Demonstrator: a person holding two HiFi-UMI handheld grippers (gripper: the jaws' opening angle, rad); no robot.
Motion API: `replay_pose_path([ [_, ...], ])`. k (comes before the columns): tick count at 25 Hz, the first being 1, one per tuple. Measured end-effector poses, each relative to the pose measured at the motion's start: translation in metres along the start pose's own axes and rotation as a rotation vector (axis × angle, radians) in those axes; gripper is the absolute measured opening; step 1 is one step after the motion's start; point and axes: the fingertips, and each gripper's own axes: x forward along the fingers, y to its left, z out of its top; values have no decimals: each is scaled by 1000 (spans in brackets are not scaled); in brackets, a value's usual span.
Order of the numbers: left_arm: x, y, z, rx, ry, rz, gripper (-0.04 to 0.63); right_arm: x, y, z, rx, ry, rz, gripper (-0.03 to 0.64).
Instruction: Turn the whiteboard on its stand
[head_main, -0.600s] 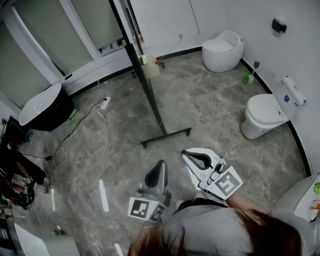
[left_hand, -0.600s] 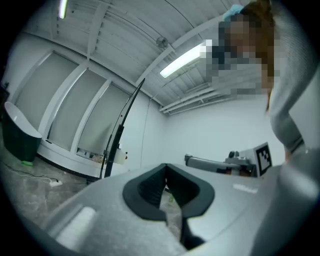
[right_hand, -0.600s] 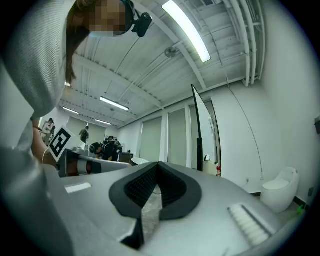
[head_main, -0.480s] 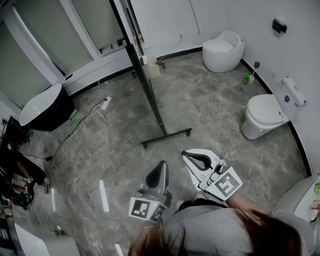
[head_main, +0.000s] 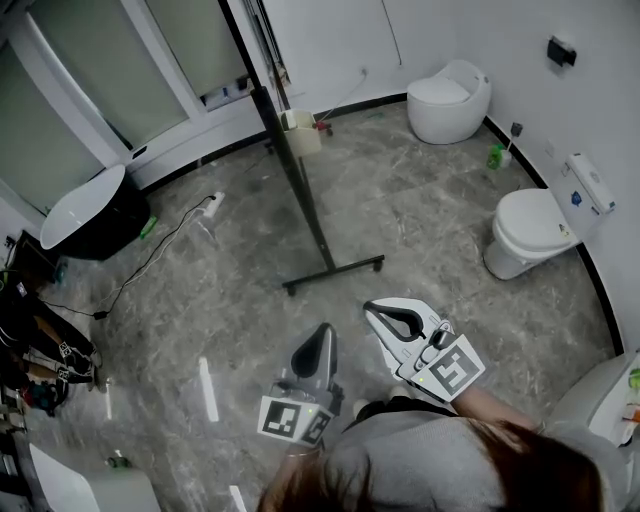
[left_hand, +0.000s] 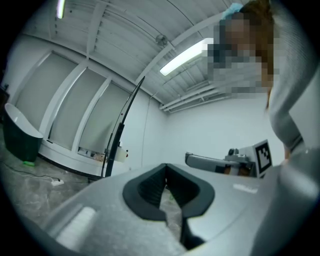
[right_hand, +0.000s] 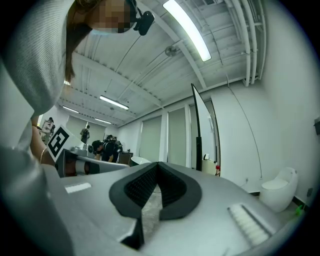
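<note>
The whiteboard (head_main: 298, 185) stands edge-on to me, a thin dark panel on a black stand whose foot bar (head_main: 333, 273) lies on the grey marble floor. It also shows as a slim dark edge in the left gripper view (left_hand: 122, 120) and the right gripper view (right_hand: 196, 125). My left gripper (head_main: 322, 331) (left_hand: 166, 167) is shut and empty, held low near my body, well short of the stand. My right gripper (head_main: 373, 309) (right_hand: 158, 165) is also shut with nothing in it, just right of the left one and nearer the foot bar.
Two white toilets (head_main: 448, 100) (head_main: 528, 232) stand at the right wall, with a green bottle (head_main: 493, 156) between them. A black-and-white tub (head_main: 85, 213) sits at the left, with a cable and power strip (head_main: 210, 205) on the floor. A beige box (head_main: 300, 132) hangs by the stand.
</note>
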Motion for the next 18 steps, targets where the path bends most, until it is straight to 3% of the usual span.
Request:
replay_pose_path([
  [6, 3, -1, -2, -8, -1, 18, 0, -4, -7, 8, -29, -43, -21, 3],
  [18, 16, -12, -29, -41, 0, 91, 0, -19, -33, -15, -3, -3, 32, 3],
])
